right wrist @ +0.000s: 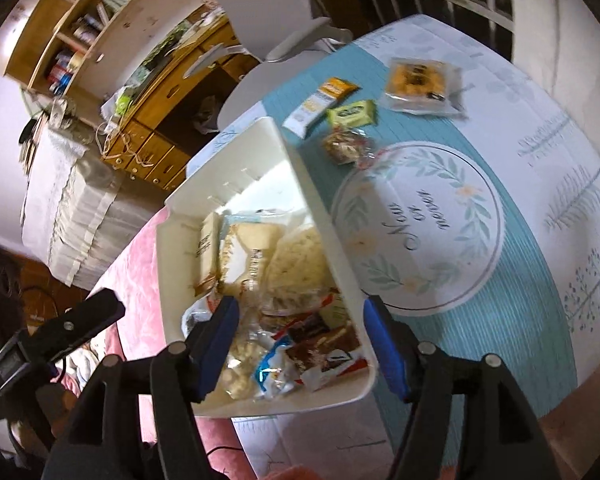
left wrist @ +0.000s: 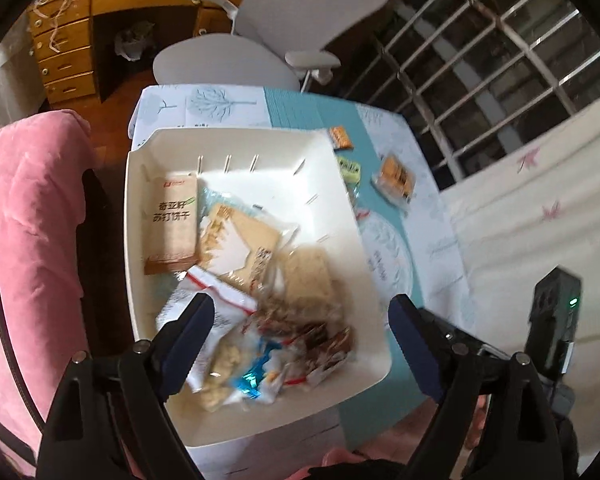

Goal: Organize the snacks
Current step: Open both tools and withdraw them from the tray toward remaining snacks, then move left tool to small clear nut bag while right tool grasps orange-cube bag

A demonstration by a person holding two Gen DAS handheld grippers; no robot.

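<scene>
Four packets (right wrist: pixel 342 112) remain on the desk (right wrist: pixel 500 280) beside the filled bin (left wrist: pixel 356 216), so both empty, wide-open claws, left claw (left wrist: pixel 300 336) and right claw (right wrist: pixel 300 340), must likely reach there next.

A lived-in room of a home is shown, part study and part bedroom. A wooden desk (left wrist: pixel 100 8) with drawers, a shelf of books (right wrist: pixel 80 28) and a white swivel chair (left wrist: pixel 296 12) are seen behind a small table covered by a printed tablecloth (right wrist: pixel 480 260). A pink blanket (left wrist: pixel 32 240) is draped nearby, and a barred window (left wrist: pixel 480 72) is set in the wall.
</scene>
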